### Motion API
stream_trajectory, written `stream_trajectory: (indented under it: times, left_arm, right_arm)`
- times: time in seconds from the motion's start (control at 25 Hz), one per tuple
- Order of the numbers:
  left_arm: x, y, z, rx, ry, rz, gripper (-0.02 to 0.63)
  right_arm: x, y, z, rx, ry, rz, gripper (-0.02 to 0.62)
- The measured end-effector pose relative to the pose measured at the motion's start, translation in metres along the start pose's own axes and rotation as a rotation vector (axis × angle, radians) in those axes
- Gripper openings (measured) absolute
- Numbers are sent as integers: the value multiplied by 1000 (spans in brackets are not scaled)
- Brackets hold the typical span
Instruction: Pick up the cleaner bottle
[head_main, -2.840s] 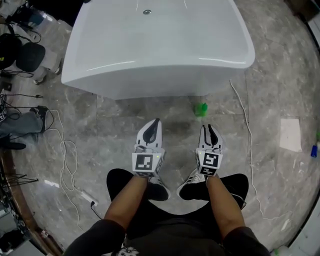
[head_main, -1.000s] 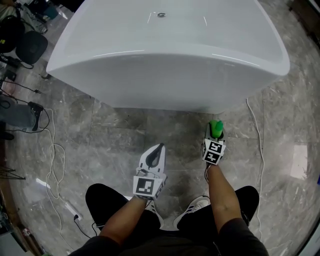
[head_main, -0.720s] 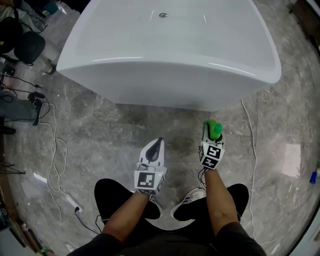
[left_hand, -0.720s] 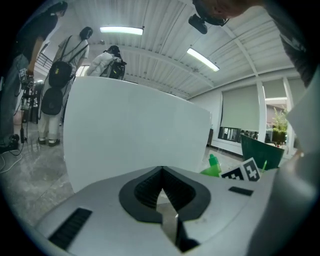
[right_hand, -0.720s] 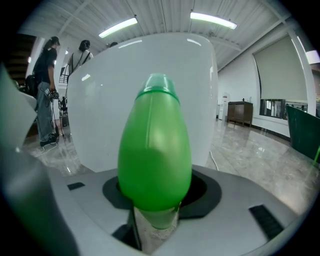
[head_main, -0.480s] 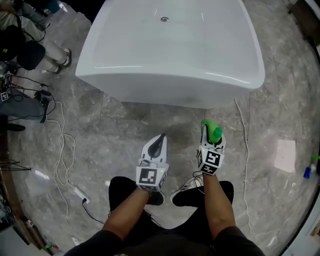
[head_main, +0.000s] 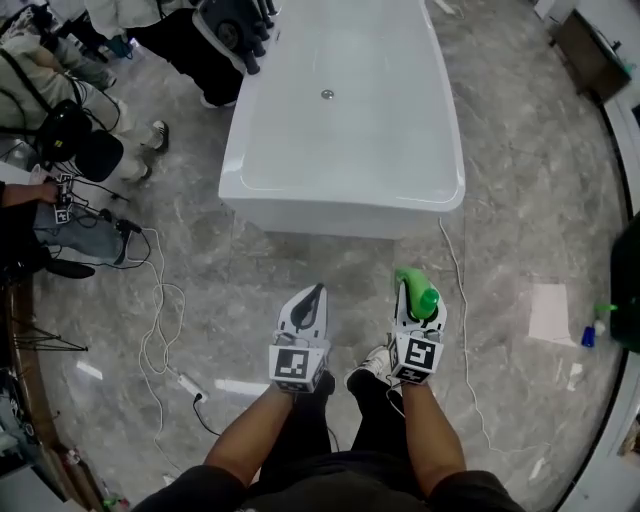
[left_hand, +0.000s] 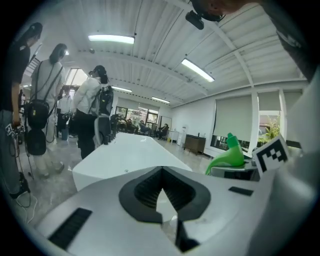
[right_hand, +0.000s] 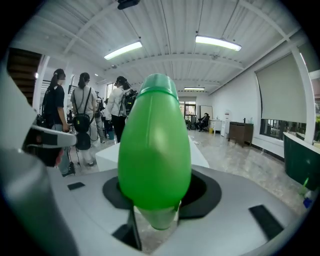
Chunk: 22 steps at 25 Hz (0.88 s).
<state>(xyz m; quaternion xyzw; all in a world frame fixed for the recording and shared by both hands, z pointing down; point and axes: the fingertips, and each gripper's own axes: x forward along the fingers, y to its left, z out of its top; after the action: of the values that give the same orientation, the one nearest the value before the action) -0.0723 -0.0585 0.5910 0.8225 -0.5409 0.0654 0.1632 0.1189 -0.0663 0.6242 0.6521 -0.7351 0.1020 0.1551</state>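
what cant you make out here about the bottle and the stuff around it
- Bottle lower part: head view, hidden by the right claw that holds it; right gripper view, it sinks between the jaws.
- Bottle label: head view, too small to tell.
- Small objects near the right edge: head view, too small to name.
- Tub far end: head view, cut off by the top edge.

No words, numbers, brands or signs could be read. The only print was black-and-white square marker patterns on the left gripper and right gripper. The green cleaner bottle showed no legible label.
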Motion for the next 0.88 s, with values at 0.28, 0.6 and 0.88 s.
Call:
stream_trajectory:
  times: [0.28, 0.6, 0.88]
  left_arm:
    - [-45, -11, 86, 45, -46, -62, 2]
    - [-50, -23, 155, 38, -73, -77, 2]
    - [-20, -20, 174, 31, -101, -22, 2]
  right_arm:
    - [-66, 16, 99, 2, -32, -17, 196]
    - [-85, 14, 163, 3, -73, -21, 196]
    - [-53, 2, 199, -1, -128, 35, 196]
